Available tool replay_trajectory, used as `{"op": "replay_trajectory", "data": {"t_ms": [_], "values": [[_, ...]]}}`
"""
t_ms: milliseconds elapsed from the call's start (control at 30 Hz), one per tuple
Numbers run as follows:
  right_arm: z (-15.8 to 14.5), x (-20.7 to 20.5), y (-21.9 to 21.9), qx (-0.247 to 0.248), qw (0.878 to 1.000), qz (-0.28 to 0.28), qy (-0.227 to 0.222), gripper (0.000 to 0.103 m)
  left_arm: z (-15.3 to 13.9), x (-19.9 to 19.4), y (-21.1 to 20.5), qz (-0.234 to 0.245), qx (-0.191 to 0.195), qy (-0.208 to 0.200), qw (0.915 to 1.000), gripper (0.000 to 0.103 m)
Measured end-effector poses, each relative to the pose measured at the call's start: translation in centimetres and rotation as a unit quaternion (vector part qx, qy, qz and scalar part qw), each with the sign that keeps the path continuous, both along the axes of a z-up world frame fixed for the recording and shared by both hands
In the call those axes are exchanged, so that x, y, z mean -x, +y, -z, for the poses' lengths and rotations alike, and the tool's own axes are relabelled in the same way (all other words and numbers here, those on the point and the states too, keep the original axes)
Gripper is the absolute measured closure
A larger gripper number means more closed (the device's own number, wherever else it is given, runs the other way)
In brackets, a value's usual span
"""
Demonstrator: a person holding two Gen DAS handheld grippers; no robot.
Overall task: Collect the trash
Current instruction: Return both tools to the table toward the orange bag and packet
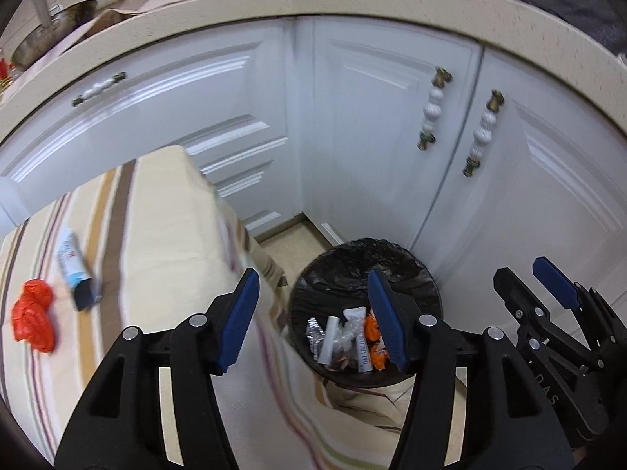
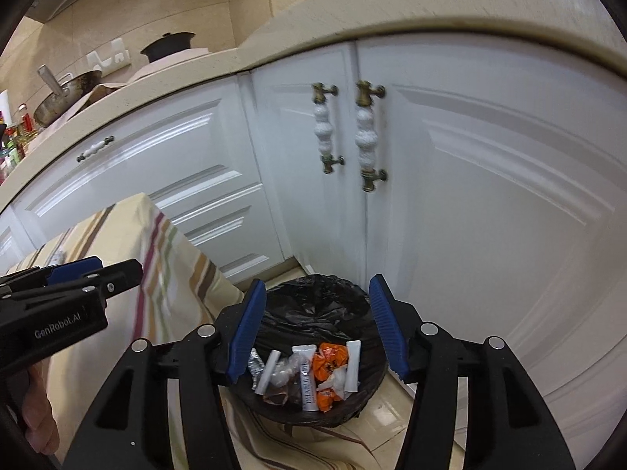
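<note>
A round trash bin with a black liner (image 1: 392, 258) (image 2: 313, 297) stands on the floor by the white cabinets and holds several wrappers and white sachets (image 2: 309, 376). My left gripper (image 1: 313, 321) is open and empty over the table edge and the bin's left side. My right gripper (image 2: 315, 329) is open and empty right above the bin; it also shows in the left wrist view (image 1: 529, 286). On the striped tablecloth (image 1: 156, 235) lie a crumpled red-orange wrapper (image 1: 33, 321) and a white-and-blue tube with a dark cap (image 1: 74, 270).
White cabinet doors with ceramic handles (image 2: 345, 133) stand close behind the bin. A beige countertop (image 1: 274, 4) above carries a pan (image 1: 51, 35) and a pot. The tablecloth hangs down beside the bin.
</note>
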State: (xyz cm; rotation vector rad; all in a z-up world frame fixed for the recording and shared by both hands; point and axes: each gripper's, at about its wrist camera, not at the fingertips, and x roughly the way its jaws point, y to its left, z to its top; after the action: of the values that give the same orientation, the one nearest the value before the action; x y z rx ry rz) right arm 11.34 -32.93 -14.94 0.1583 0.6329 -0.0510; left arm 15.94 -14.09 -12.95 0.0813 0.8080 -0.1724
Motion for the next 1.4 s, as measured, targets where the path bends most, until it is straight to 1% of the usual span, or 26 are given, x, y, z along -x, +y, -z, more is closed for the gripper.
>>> {"op": "replay_trajectory", "data": {"t_ms": [267, 333, 367, 533, 767, 967, 1067, 1167, 1233, 1267, 1300, 1333, 1367, 1400], "values": [[-1.7, 0.6, 4.3, 0.003, 0.999, -0.038, -0.011, 0.047, -1.7, 1.4, 5.3, -0.045, 0.003, -0.011, 0.9989, 0.045], [-2.0, 0.8, 5.2, 0.004, 0.999, -0.048, -0.011, 0.046, -2.1, 1.9, 6.8, -0.056, 0.003, -0.013, 0.9983, 0.043], [-2.2, 0.8, 5.7, 0.004, 0.999, -0.052, -0.012, 0.045, -2.3, 2.2, 7.7, -0.064, 0.003, -0.015, 0.9978, 0.039], [-3.1, 1.3, 8.6, 0.006, 0.997, -0.080, -0.017, 0.044, -2.7, 3.3, 11.6, -0.102, 0.002, -0.021, 0.9945, 0.038], [-3.7, 1.1, 12.7, 0.012, 0.992, -0.122, -0.016, 0.044, -2.2, 4.5, 17.2, -0.163, -0.004, -0.014, 0.9865, 0.038], [-3.8, 0.8, 15.7, 0.018, 0.988, -0.154, -0.013, 0.044, -1.3, 4.3, 20.6, -0.204, -0.012, -0.007, 0.9789, 0.036], [-3.7, 0.7, 16.8, 0.020, 0.986, -0.166, -0.009, 0.044, -1.0, 4.0, 21.7, -0.217, -0.009, -0.008, 0.9761, 0.031], [-3.6, 0.5, 17.2, 0.021, 0.985, -0.171, -0.006, 0.044, -0.6, 3.4, 22.2, -0.219, -0.010, -0.010, 0.9755, 0.031], [-3.5, 0.4, 17.5, 0.021, 0.985, -0.172, -0.003, 0.044, -0.4, 3.1, 22.2, -0.217, -0.016, -0.012, 0.9760, 0.031], [-3.4, 0.3, 17.5, 0.021, 0.985, -0.172, -0.002, 0.044, -0.2, 2.9, 22.2, -0.214, -0.019, -0.012, 0.9765, 0.035], [-3.4, 0.2, 17.6, 0.021, 0.985, -0.173, 0.000, 0.044, 0.0, 2.8, 22.3, -0.212, -0.018, -0.010, 0.9771, 0.043], [-3.4, 0.2, 17.6, 0.020, 0.985, -0.173, 0.001, 0.044, 0.1, 2.7, 22.4, -0.212, -0.019, -0.007, 0.9771, 0.047], [-3.4, 0.1, 17.7, 0.019, 0.985, -0.174, 0.001, 0.044, 0.3, 2.7, 22.5, -0.211, -0.017, -0.005, 0.9774, 0.055], [-3.4, 0.0, 17.7, 0.017, 0.985, -0.175, 0.002, 0.044, 0.4, 2.7, 22.6, -0.206, -0.011, -0.003, 0.9784, 0.058]]}}
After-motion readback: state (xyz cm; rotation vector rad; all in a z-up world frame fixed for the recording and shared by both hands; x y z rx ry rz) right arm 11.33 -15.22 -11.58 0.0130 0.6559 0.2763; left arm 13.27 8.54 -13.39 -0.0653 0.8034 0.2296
